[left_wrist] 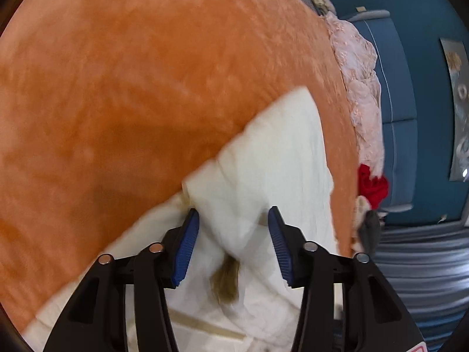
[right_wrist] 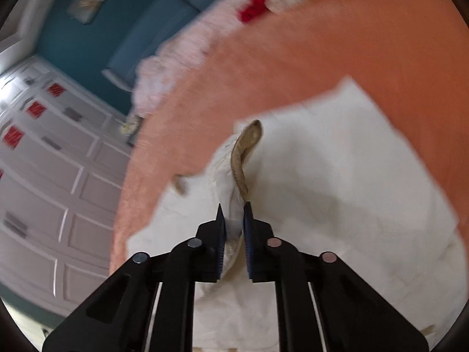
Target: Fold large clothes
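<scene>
A cream-white garment (left_wrist: pixel 272 158) with tan trim lies on an orange fleece blanket (left_wrist: pixel 132 73). My left gripper (left_wrist: pixel 233 215) is open, its blue pads (left_wrist: pixel 187 243) either side of a bunched fold of the garment, with a tan strip showing below. In the right wrist view the same white garment (right_wrist: pixel 337 176) spreads over the orange blanket (right_wrist: pixel 337 44). My right gripper (right_wrist: pixel 233 208) is shut on a pinched ridge of the garment with a tan collar band (right_wrist: pixel 244 152) rising ahead of the fingertips.
A pile of pink lacy clothes (left_wrist: pixel 360 88) and a red garment (left_wrist: pixel 372 184) lie at the blanket's far edge, beside a blue headboard (left_wrist: pixel 398 88). White panelled cabinets (right_wrist: pixel 52 176) with red labels stand to the left in the right wrist view.
</scene>
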### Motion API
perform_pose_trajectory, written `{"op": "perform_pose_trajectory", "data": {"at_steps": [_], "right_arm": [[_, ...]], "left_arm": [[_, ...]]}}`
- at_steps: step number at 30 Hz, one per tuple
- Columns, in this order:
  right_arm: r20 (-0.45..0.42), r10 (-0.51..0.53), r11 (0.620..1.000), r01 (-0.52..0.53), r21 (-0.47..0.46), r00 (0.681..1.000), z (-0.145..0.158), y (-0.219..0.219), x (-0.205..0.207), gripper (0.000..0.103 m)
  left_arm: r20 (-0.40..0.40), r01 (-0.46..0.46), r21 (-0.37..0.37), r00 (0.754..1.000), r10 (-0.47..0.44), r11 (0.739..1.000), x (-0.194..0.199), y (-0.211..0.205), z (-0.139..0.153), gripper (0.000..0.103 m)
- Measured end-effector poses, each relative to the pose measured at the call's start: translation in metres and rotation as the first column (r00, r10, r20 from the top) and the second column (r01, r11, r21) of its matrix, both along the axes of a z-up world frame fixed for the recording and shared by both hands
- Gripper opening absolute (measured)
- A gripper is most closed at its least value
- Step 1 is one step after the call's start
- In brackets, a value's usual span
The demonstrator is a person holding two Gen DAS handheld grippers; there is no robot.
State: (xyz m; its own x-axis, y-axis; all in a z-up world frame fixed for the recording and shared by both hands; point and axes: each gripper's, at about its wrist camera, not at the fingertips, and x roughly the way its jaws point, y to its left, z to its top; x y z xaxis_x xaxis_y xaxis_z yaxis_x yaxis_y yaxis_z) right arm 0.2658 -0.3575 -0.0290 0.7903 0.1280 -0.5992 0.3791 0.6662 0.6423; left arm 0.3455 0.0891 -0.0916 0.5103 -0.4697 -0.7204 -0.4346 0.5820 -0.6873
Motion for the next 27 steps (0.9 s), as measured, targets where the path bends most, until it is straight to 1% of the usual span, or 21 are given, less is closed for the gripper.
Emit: {"op": "perform_pose_trajectory", "data": {"at_steps": [1,2,3,4,5,6,7,8,9,11,12,14,15,16,21,23,25,26,27], "right_arm": [[0.036,0.011,1.000,-0.009,-0.030,0.999,0.015,0.002,-0.009,0.009],[0.067,0.018,0.998,-0.014,-0.057,0.998,0.029,0.003,-0.020,0.009],[0.094,0.029,0.995,-0.020,-0.103,0.995,0.043,0.007,-0.033,0.009],[0.096,0.039,0.985,-0.022,-0.170,0.995,0.053,0.012,-0.047,0.009],[0.070,0.041,0.967,-0.021,-0.255,0.997,0.055,0.020,-0.057,0.009],[0.039,0.037,0.949,-0.023,-0.316,0.999,0.052,0.026,-0.062,0.009],[-0.019,0.031,0.921,-0.036,-0.389,0.999,0.042,0.034,-0.067,0.009],[-0.063,0.025,0.905,-0.049,-0.423,0.998,0.032,0.037,-0.068,0.009],[-0.123,0.014,0.889,-0.069,-0.453,0.992,0.015,0.041,-0.069,0.009],[-0.199,-0.003,0.886,-0.090,-0.455,0.980,-0.012,0.041,-0.071,0.009],[-0.233,-0.012,0.892,-0.095,-0.443,0.972,-0.026,0.039,-0.072,0.009],[-0.269,-0.016,0.911,-0.097,-0.402,0.963,-0.048,0.035,-0.073,0.009],[-0.274,-0.016,0.914,-0.097,-0.395,0.962,-0.053,0.034,-0.074,0.009],[-0.278,-0.017,0.913,-0.099,-0.396,0.960,-0.057,0.034,-0.074,0.009],[-0.295,-0.013,0.897,-0.119,-0.426,0.955,-0.070,0.039,-0.071,0.011],[-0.293,-0.009,0.901,-0.119,-0.418,0.956,-0.070,0.039,-0.074,0.011],[-0.293,-0.008,0.908,-0.115,-0.403,0.956,-0.063,0.035,-0.078,0.017],[-0.293,-0.016,0.909,-0.108,-0.402,0.956,-0.060,0.034,-0.082,0.027],[-0.286,-0.034,0.910,-0.088,-0.404,0.958,-0.052,0.031,-0.090,0.033]], "left_arm": [[0.011,0.016,0.045,1.000,-0.017,0.999,0.004,-0.001,0.004,0.016],[0.021,0.048,0.099,0.998,-0.051,0.994,0.008,-0.005,0.011,0.013],[0.032,0.071,0.124,0.997,-0.075,0.990,0.010,-0.008,0.014,0.011],[0.040,0.089,0.143,0.995,-0.096,0.986,0.012,-0.012,0.016,0.010],[0.047,0.116,0.181,0.991,-0.126,0.977,0.013,-0.019,0.018,0.009],[0.049,0.138,0.221,0.987,-0.152,0.966,0.012,-0.026,0.019,0.008],[0.046,0.150,0.252,0.985,-0.166,0.956,0.009,-0.029,0.018,0.007],[0.043,0.161,0.297,0.982,-0.182,0.941,0.006,-0.035,0.017,0.007],[0.036,0.175,0.329,0.980,-0.197,0.928,0.002,-0.039,0.014,0.006],[0.025,0.191,0.368,0.976,-0.215,0.910,-0.002,-0.044,0.008,0.006],[0.026,0.199,0.388,0.974,-0.226,0.900,-0.004,-0.046,0.006,0.006],[0.023,0.216,0.420,0.969,-0.248,0.882,-0.005,-0.050,0.003,0.007],[0.022,0.222,0.435,0.966,-0.257,0.873,-0.004,-0.052,0.003,0.007],[0.020,0.232,0.458,0.963,-0.270,0.858,-0.004,-0.054,0.001,0.007],[0.015,0.248,0.523,0.954,-0.300,0.815,-0.004,-0.065,-0.006,0.009],[0.020,0.247,0.563,0.950,-0.312,0.789,-0.006,-0.070,-0.006,0.010],[0.023,0.243,0.602,0.947,-0.321,0.761,-0.009,-0.074,-0.001,0.013],[0.023,0.242,0.613,0.946,-0.323,0.752,-0.013,-0.074,0.004,0.014],[0.025,0.246,0.612,0.944,-0.330,0.751,-0.017,-0.073,0.010,0.014]]}}
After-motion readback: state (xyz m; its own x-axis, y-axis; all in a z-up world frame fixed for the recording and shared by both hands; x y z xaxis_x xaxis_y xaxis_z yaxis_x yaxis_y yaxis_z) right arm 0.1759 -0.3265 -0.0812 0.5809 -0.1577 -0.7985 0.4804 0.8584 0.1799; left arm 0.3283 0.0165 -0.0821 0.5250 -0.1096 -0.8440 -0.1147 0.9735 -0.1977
